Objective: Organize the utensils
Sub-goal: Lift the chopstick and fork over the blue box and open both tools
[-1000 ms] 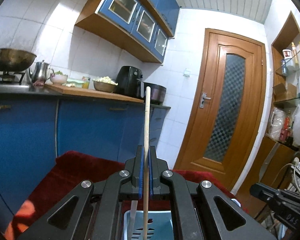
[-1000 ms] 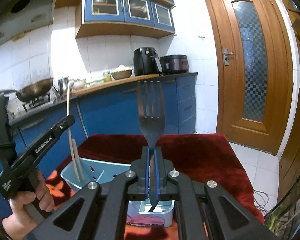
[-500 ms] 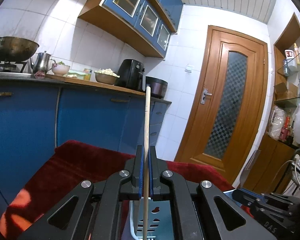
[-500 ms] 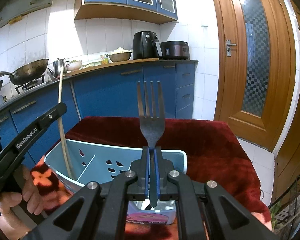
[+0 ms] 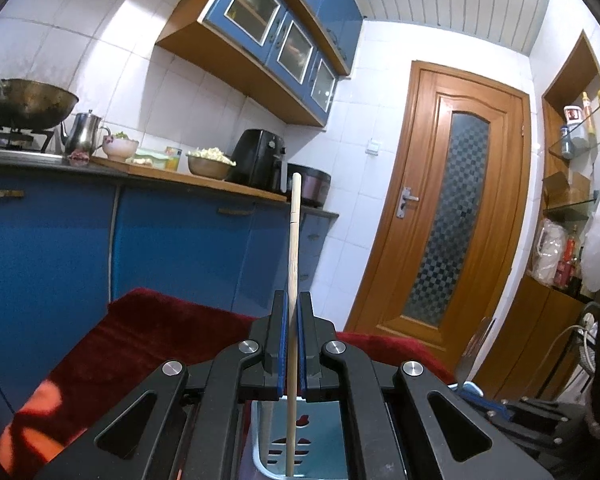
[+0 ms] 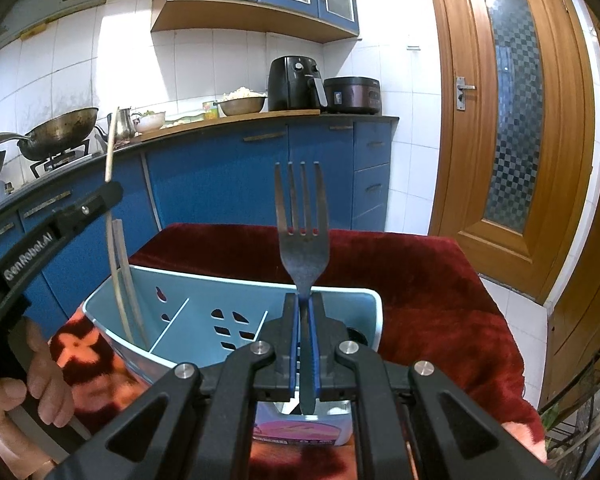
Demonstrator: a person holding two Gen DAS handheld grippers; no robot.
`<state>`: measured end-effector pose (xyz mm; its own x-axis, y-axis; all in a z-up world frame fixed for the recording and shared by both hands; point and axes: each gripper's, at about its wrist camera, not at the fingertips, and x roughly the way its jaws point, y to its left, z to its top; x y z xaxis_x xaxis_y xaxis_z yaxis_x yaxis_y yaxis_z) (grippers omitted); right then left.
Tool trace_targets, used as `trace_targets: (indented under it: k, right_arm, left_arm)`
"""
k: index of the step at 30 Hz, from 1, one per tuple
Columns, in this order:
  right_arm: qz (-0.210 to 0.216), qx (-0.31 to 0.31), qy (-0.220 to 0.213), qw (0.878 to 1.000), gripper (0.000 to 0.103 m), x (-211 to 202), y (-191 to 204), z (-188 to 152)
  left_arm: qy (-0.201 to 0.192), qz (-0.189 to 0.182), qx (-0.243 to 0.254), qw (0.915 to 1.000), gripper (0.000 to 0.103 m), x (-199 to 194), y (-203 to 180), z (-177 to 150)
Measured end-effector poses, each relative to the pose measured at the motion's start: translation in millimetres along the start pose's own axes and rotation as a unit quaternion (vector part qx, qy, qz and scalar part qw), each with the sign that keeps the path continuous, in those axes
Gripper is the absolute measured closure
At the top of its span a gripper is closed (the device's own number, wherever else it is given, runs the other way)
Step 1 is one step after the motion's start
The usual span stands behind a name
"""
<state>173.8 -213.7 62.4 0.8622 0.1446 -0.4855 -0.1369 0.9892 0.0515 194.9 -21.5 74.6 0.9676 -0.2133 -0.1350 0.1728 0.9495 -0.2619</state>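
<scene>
In the left wrist view my left gripper (image 5: 292, 320) is shut on a pale wooden chopstick (image 5: 294, 248) that stands upright, its lower end down inside the light blue utensil holder (image 5: 328, 436). My right gripper (image 6: 304, 320) is shut on a dark metal fork (image 6: 302, 240), tines up, with the handle end hanging over the right compartment of the utensil holder (image 6: 204, 292). In the right wrist view the left gripper (image 6: 110, 194) holds its chopstick (image 6: 110, 240) in the holder's left compartment, beside a second chopstick (image 6: 130, 280) leaning there.
The holder stands on a dark red cloth (image 6: 428, 280) with an orange pattern. A hand (image 6: 40, 384) grips the left tool. Blue cabinets (image 6: 220, 188), a counter with an air fryer (image 6: 296, 84) and a wok (image 6: 60, 132) lie behind. A wooden door (image 6: 508, 120) is at right.
My right gripper has sunk and tipped downward with the fork, so the holder now fills more of its view. The left gripper with the chopstick has barely shifted.
</scene>
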Motion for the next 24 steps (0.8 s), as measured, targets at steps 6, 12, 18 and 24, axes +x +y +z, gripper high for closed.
trace_targets:
  k: [6,12,18,24]
  right_arm:
    - [0.026,0.021,0.004,0.999,0.091,-2,-5,0]
    - [0.035,0.02,-0.004,0.999,0.084,-13,-3,-2]
    - [0.044,0.026,-0.015,0.999,0.081,-29,-2,-3]
    - [0.048,0.035,-0.017,0.998,0.08,-48,-2,-7]
  left_arm:
    - [-0.001,-0.006,0.009,0.9999,0.099,-3,-5,-6]
    - [0.024,-0.01,0.017,0.9995,0.099,-3,-10,-20]
    - [0.043,-0.017,0.029,0.9985,0.091,-10,-15,-24]
    - [0.059,-0.021,0.023,0.9978,0.065,-21,-12,-20]
